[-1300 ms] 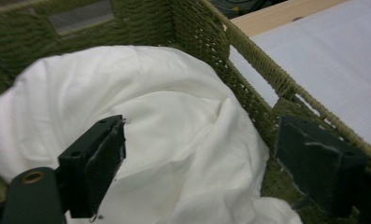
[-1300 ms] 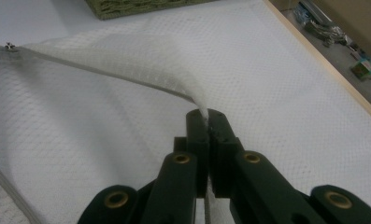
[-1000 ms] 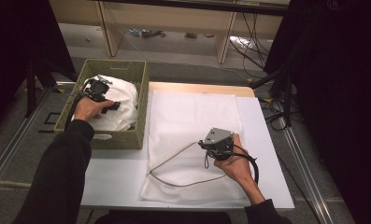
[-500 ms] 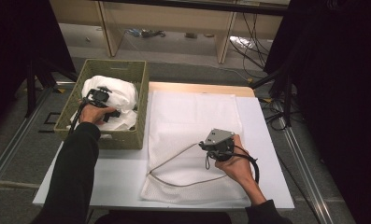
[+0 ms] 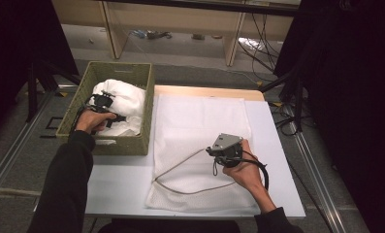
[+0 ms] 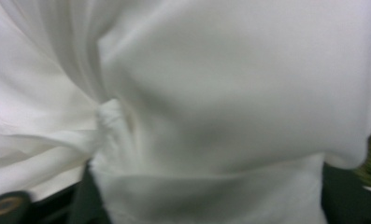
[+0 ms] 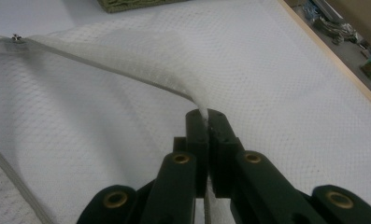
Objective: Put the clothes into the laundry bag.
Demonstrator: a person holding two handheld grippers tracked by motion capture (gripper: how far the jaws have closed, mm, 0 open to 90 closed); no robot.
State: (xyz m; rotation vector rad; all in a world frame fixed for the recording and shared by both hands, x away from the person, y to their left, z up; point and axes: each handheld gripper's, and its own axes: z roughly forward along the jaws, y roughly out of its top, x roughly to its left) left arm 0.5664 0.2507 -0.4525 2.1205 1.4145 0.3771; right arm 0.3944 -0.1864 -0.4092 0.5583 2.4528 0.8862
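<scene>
A white mesh bag [image 5: 200, 121] lies flat on the table, its beige zipper edge [image 5: 180, 167] curving across the near part. My right gripper [image 5: 210, 151] is shut on that edge and holds it a little off the bag; in the right gripper view the mesh [image 7: 290, 70] rises into the pinched jaws [image 7: 207, 116]. A white cloth [image 5: 127, 102] is bunched in the green woven basket [image 5: 120, 68]. My left gripper [image 5: 113, 116] is pushed down into it. Its jaws have just been closing, with cloth [image 6: 220, 70] bulging between them [image 6: 206, 200].
The basket stands at the left edge of the white table [image 5: 117, 184], close beside the mesh bag. Behind the table are low wooden shelves [image 5: 180, 19] with cables. Black curtains hang at both sides, with metal rails on the floor.
My left hand has sunk lower into the basket and drawn slightly nearer, pressing the gripper into the white cloth. The right hand and the lifted bag edge have stayed still.
</scene>
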